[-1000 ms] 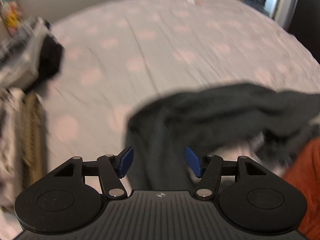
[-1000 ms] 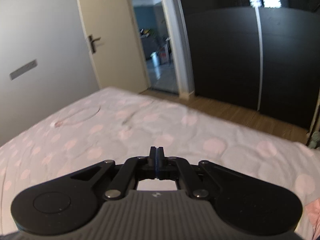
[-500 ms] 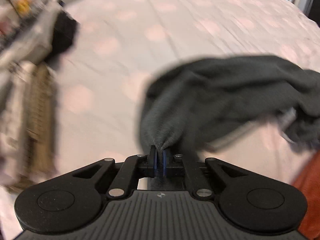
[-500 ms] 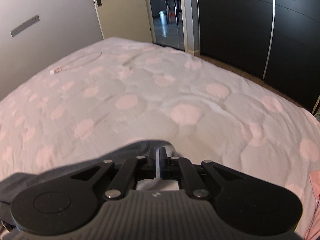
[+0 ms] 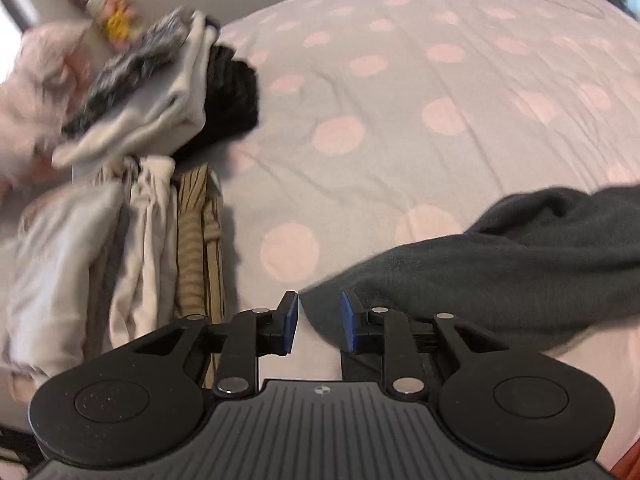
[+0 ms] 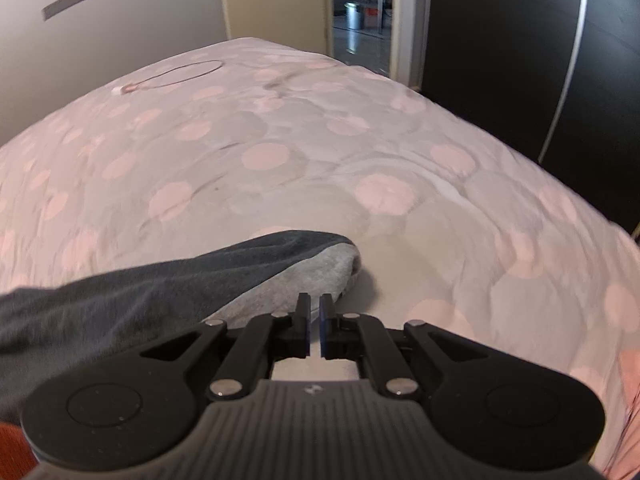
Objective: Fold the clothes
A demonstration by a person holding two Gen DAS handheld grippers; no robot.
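the left tongs [image 5: 318, 322], clamped on the dark grey garment [image 5: 520, 256] half a second ago, are opening, its corner lying loose between them. the right tongs [image 6: 314, 326], lower than before over the spotted bed [image 6: 280, 152], are nearly closed on nothing beside the garment's pale lining.

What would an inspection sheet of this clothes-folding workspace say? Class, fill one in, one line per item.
Surface: bed, grey cover with pink dots, wrinkled.
Job's things: dark grey garment, pale lining showing, spread across the bed.
Clutter: pile of clothes; toy figure.
Grippers: left gripper jaws opening, garment edge between them; right gripper nearly shut at the garment's edge.
Cables: thin cord looped on the bed.
Surroundings: dark wardrobe, open doorway.
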